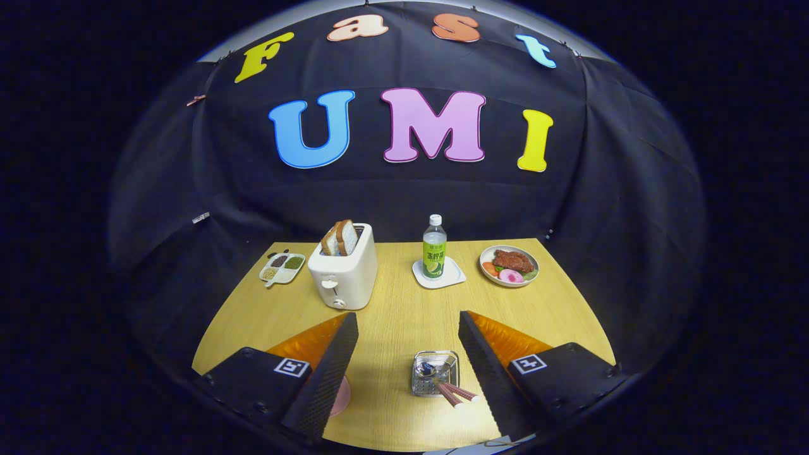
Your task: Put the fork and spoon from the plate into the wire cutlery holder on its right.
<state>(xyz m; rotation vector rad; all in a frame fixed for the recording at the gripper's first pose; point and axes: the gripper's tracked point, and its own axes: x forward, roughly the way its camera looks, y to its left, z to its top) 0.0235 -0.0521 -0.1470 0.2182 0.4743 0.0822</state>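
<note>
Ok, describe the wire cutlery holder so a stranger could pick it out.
On the wooden table, look between the open gripper fingers. The wire cutlery holder sits there: a small shiny mesh basket with pink handles poking out, unlike the solid white toaster beyond.

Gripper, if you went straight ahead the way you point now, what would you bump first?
Probably the bottle on its white coaster, though depth is unclear. The gripper is open, and the wire cutlery holder sits between its fingers.
</note>
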